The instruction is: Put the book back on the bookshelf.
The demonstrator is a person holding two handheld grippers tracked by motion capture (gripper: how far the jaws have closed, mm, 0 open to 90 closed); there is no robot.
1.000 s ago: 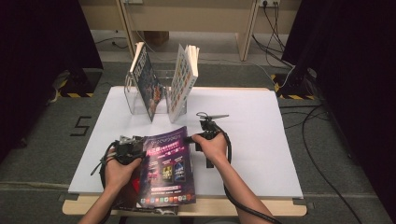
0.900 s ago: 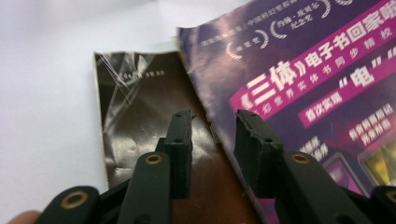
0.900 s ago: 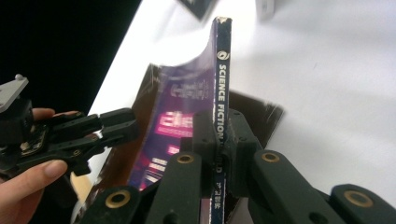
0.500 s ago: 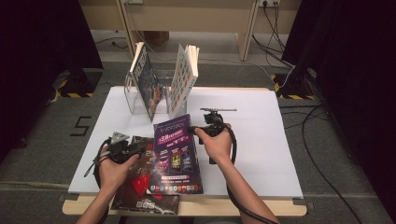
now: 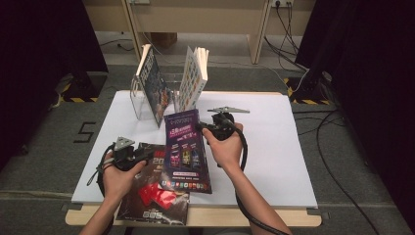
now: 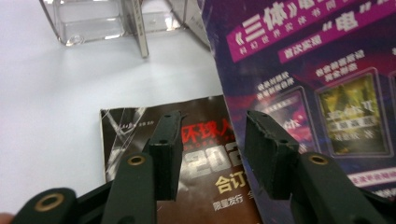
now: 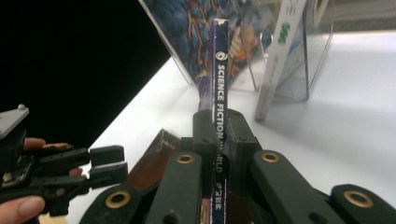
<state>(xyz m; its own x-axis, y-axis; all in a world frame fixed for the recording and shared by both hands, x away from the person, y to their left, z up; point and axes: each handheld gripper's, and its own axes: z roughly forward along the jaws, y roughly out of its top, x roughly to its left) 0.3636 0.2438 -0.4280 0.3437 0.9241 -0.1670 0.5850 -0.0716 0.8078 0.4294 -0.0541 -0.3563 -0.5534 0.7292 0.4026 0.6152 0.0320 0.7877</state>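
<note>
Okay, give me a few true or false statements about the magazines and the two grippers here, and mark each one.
1. The right gripper is clamped on the spine of the purple magazine. True.
2. The left gripper is shut on the dark magazine. False: its jaws stand open above that magazine's cover.
3. The clear rack holds two books leaning apart. True.
4. The dark magazine lies on top of the purple one. False: the purple magazine overlaps the dark one's edge.
5. The purple magazine already stands in the rack. False: it is in front of the rack.
</note>
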